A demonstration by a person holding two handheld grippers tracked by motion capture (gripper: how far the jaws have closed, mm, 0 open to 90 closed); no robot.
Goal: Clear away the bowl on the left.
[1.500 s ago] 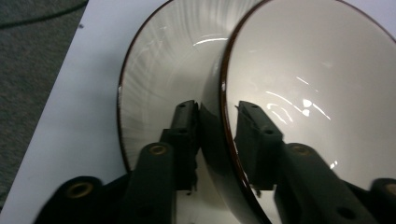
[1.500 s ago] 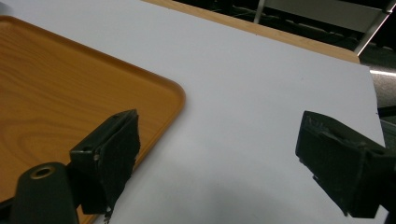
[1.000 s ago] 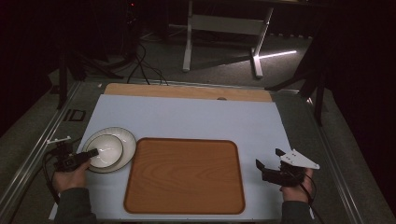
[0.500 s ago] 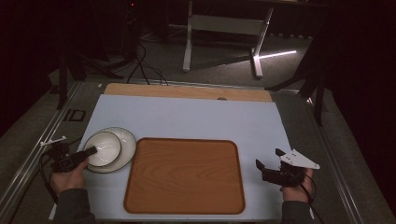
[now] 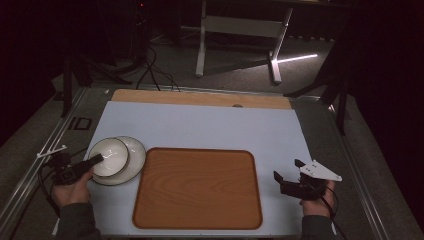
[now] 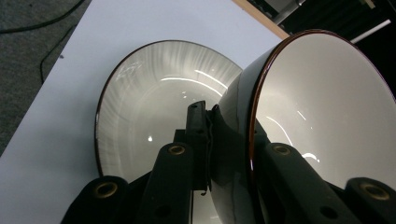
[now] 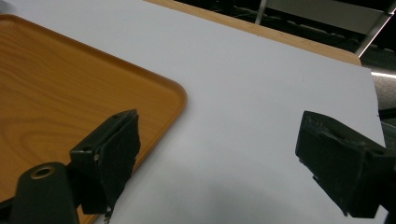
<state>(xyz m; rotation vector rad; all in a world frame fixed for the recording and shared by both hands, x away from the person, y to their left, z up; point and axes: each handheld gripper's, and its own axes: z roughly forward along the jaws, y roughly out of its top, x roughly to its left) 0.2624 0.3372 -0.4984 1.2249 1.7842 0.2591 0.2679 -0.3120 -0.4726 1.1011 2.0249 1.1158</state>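
A: Where's the bowl [image 5: 109,156]?
B: Lower left, tilted over the plate [image 5: 131,161], its opening facing up-right; the left hand-held gripper [image 5: 95,161] pinches its rim.
A: And the right hand-held gripper [image 5: 289,174]?
B: Gaping wide, holding nothing, beside the wooden tray [image 5: 197,189] on the desk [image 5: 200,126].

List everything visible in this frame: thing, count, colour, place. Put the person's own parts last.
Bowl: 1, white inside, dark outside, tilted over the plate, its rim clamped.
Plate: 1, white, dark-rimmed, left of the tray.
Tray: 1, wood-brown, table centre, bare.
Table mat: 1, pale blue.
Desk frame: 1, white, on the floor beyond.
Left gripper: black, shut on the bowl.
Right gripper: black, open, right of the tray.
Hands: 2, bottom corners.
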